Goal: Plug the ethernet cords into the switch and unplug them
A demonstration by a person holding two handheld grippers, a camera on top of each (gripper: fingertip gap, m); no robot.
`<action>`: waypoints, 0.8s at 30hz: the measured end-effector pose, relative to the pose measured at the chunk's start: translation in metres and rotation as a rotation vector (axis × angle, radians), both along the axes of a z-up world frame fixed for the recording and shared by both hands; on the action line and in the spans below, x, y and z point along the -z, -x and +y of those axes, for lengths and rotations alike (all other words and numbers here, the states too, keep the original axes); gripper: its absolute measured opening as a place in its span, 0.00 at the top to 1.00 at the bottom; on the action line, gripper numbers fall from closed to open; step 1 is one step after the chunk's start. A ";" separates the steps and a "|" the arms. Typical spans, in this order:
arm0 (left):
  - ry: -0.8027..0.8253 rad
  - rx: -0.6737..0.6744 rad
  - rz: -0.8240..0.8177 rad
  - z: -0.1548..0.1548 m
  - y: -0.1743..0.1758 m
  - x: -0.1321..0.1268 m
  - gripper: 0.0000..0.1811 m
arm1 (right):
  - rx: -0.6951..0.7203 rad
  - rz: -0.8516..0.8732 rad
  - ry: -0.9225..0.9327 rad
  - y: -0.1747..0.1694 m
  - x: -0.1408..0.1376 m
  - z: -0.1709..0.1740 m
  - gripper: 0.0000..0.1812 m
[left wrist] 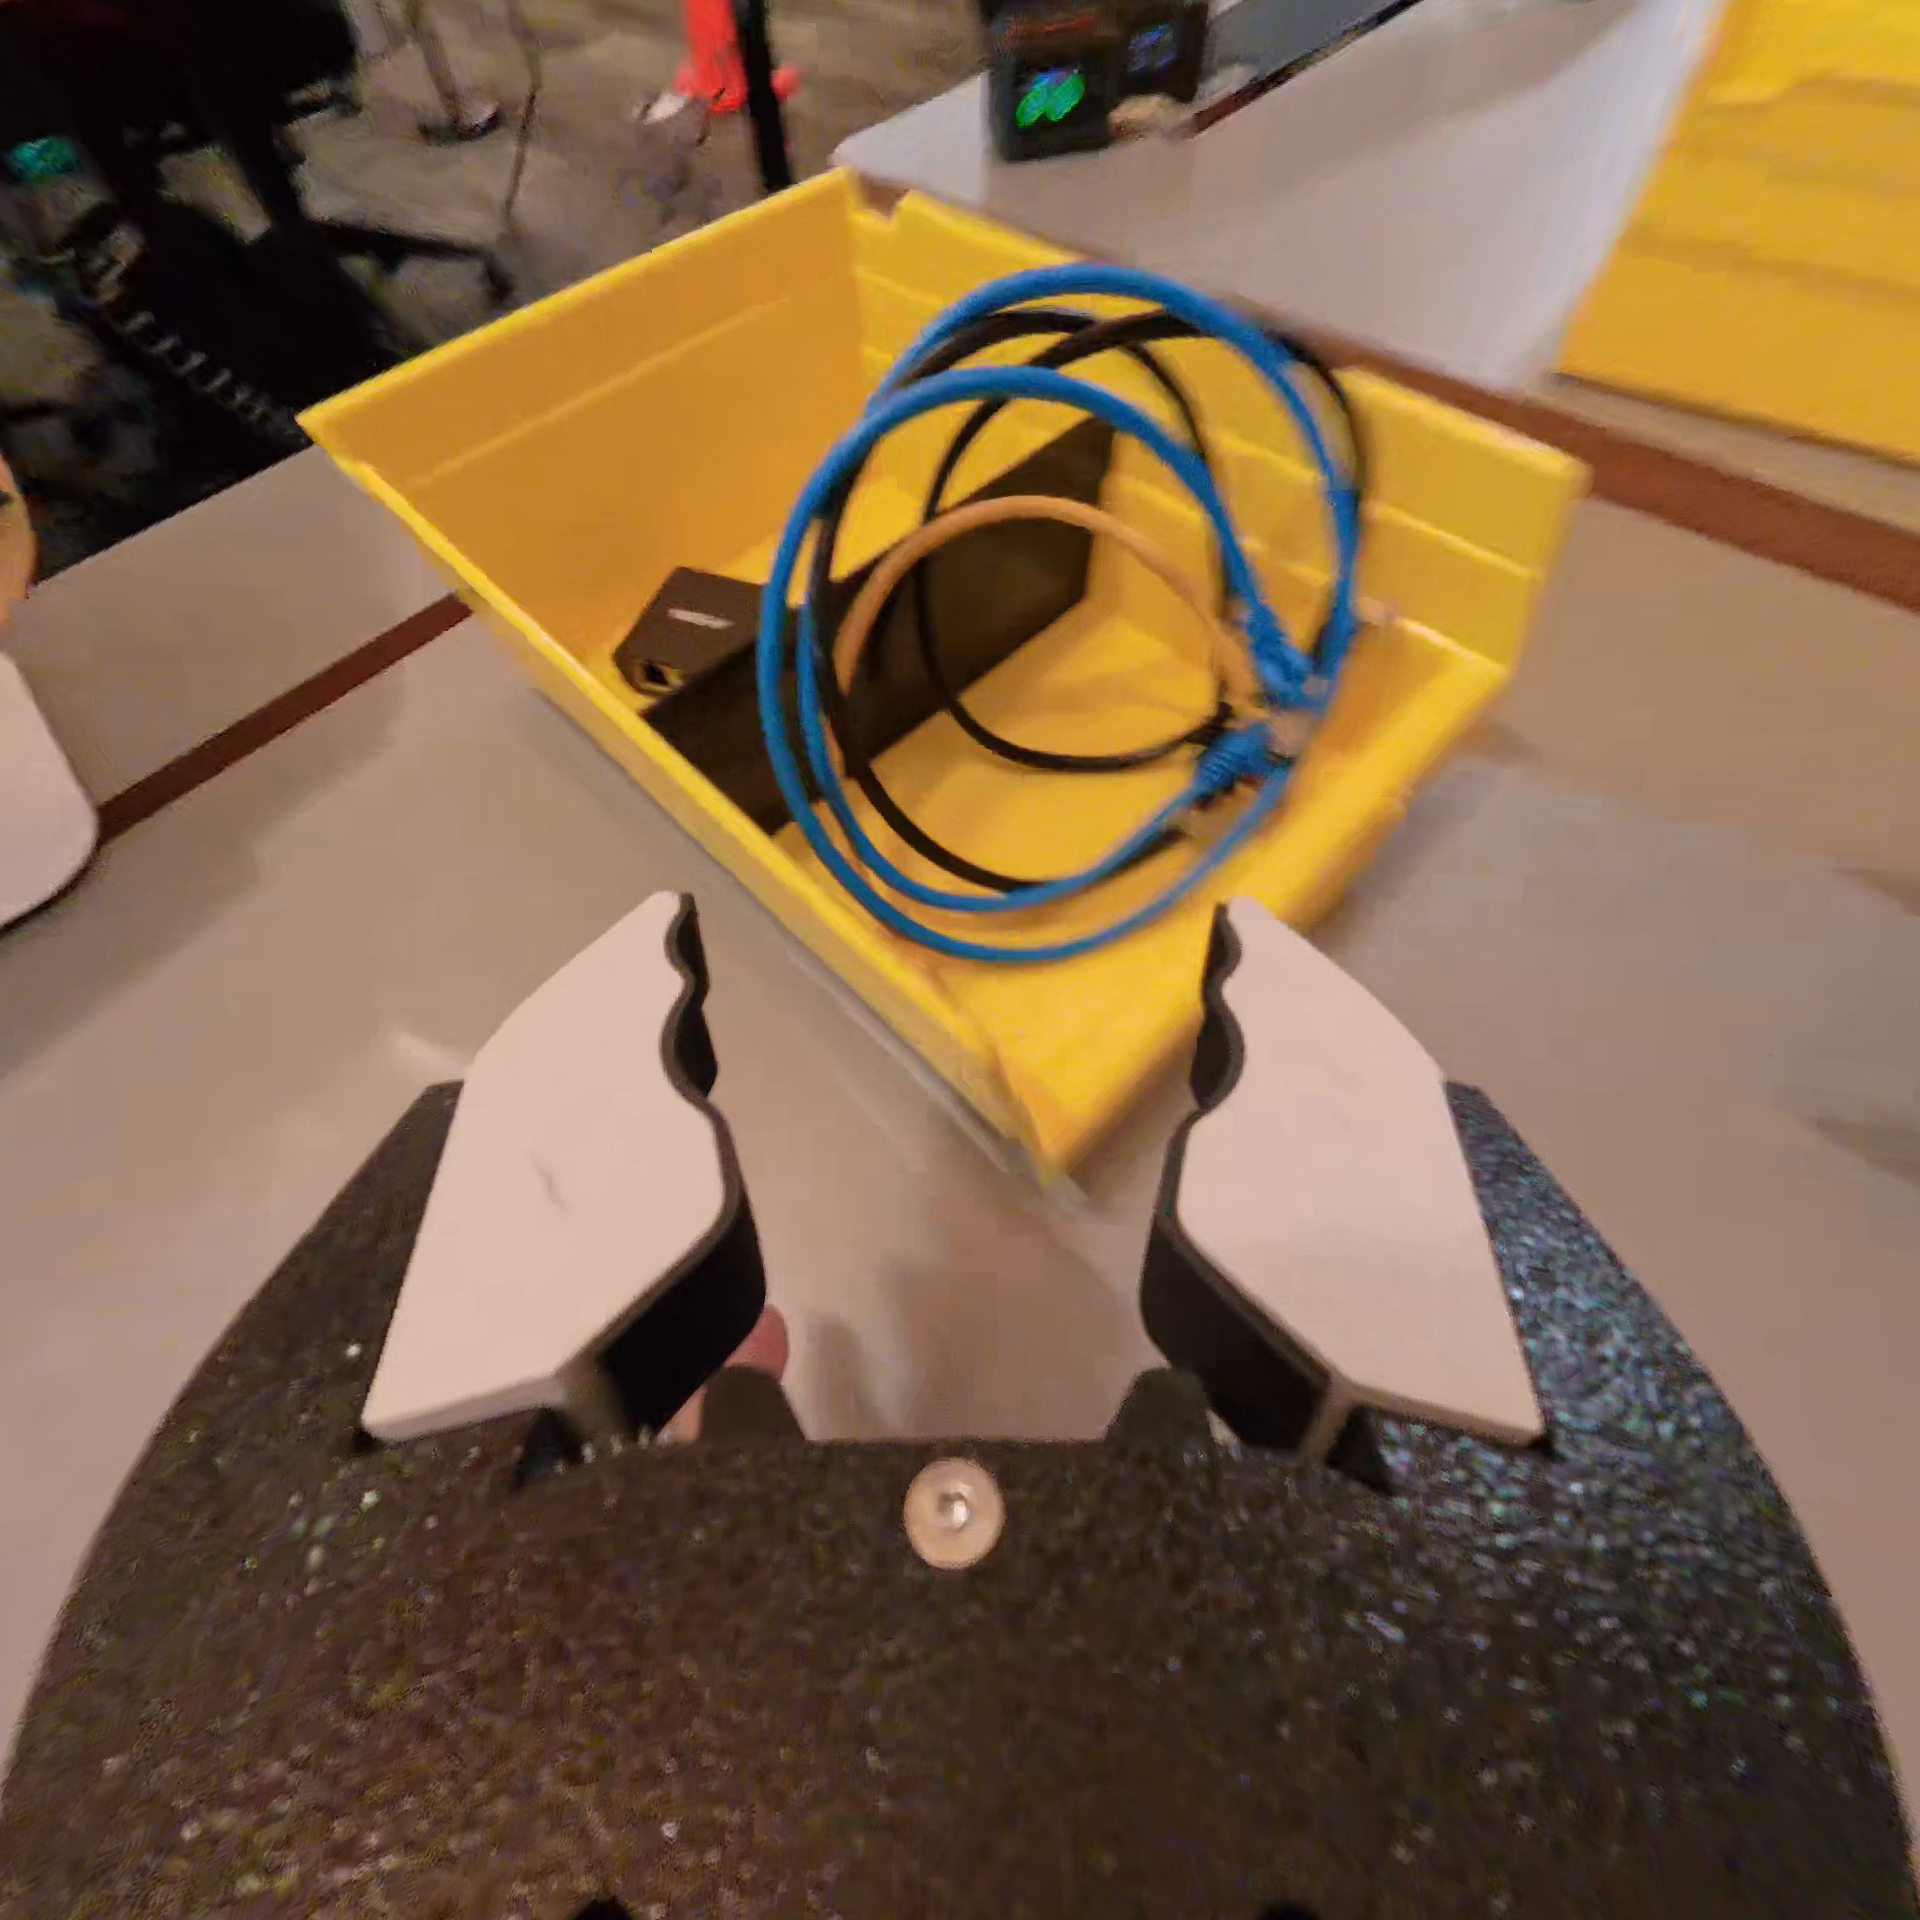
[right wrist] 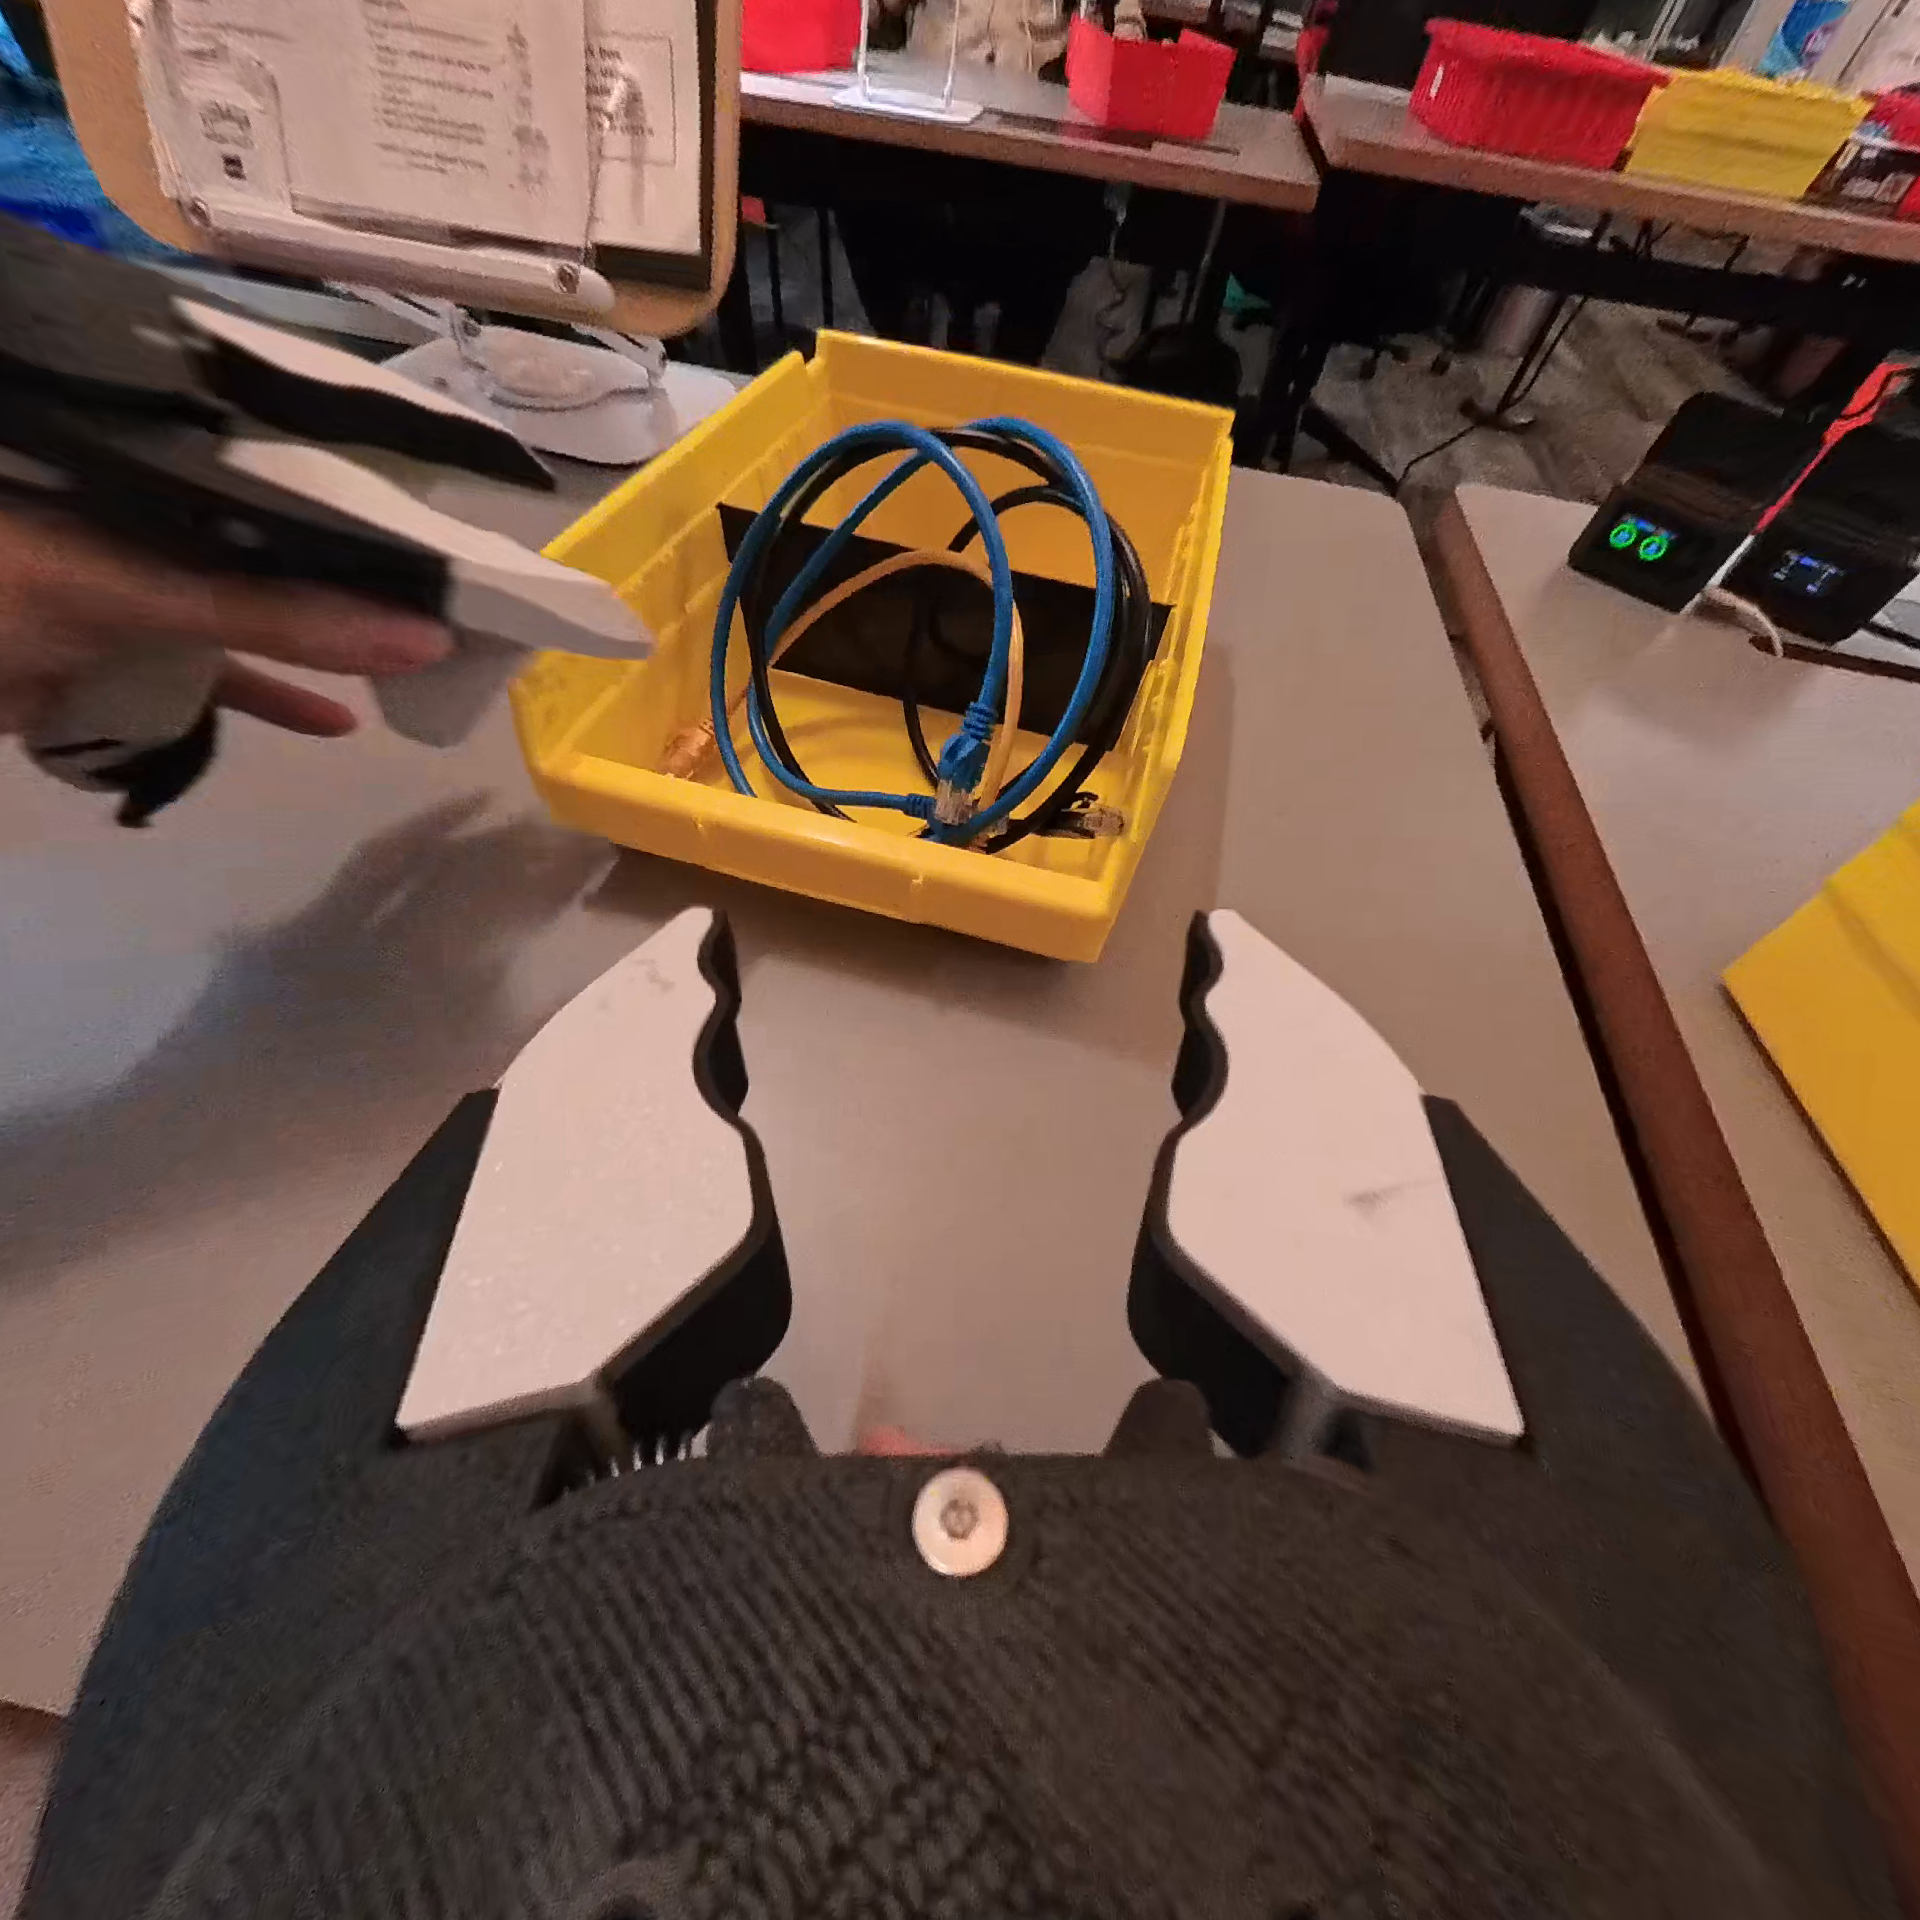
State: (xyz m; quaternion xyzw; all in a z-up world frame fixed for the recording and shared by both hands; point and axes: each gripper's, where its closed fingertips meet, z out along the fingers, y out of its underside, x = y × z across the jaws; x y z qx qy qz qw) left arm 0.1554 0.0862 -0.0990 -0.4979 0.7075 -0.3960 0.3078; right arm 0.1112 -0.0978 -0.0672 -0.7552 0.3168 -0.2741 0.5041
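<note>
Grey table [right wrist: 1299, 727] bare around yellow bin [right wrist: 831, 862] holding coiled cords [right wrist: 940, 582]; left gripper [left wrist: 956, 935], right gripper [right wrist: 961, 935] wide, empty.

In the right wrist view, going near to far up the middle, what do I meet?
Right gripper, open → bare grey table → yellow bin front wall → cable plugs → black divider → bin's back wall.

Coiled cords [right wrist: 925, 623] in yellow bin [right wrist: 831, 852]

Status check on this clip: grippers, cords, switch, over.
Left gripper and right gripper open, empty. Blue, black and yellow cords coiled in yellow bin, unplugged. Switch behind black divider.
</note>
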 end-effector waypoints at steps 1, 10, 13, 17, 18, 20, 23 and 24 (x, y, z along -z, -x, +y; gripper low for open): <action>-0.036 -0.046 0.039 0.001 -0.018 0.007 0.48 | -0.008 -0.005 -0.013 0.001 -0.003 0.001 0.55; -0.095 -0.218 0.193 0.045 -0.055 0.057 0.82 | -0.067 -0.026 -0.037 0.017 -0.017 0.007 0.58; -0.085 -0.191 0.176 0.064 -0.035 0.056 0.82 | -0.098 -0.041 -0.065 0.024 -0.025 0.012 0.59; -0.104 -0.111 0.188 0.092 0.019 0.057 0.83 | -0.141 -0.045 -0.127 0.037 -0.039 0.028 0.60; -0.105 -0.088 0.189 0.098 0.037 0.057 0.83 | -0.161 -0.053 -0.137 0.043 -0.045 0.034 0.60; -0.109 -0.049 0.187 0.111 0.077 0.057 0.83 | -0.211 -0.082 -0.137 0.057 -0.054 0.049 0.60; -0.118 0.000 0.187 0.130 0.140 0.057 0.83 | -0.285 -0.121 -0.099 0.080 -0.059 0.074 0.60; -0.117 0.012 0.186 0.137 0.161 0.057 0.83 | -0.310 -0.125 -0.089 0.087 -0.059 0.084 0.60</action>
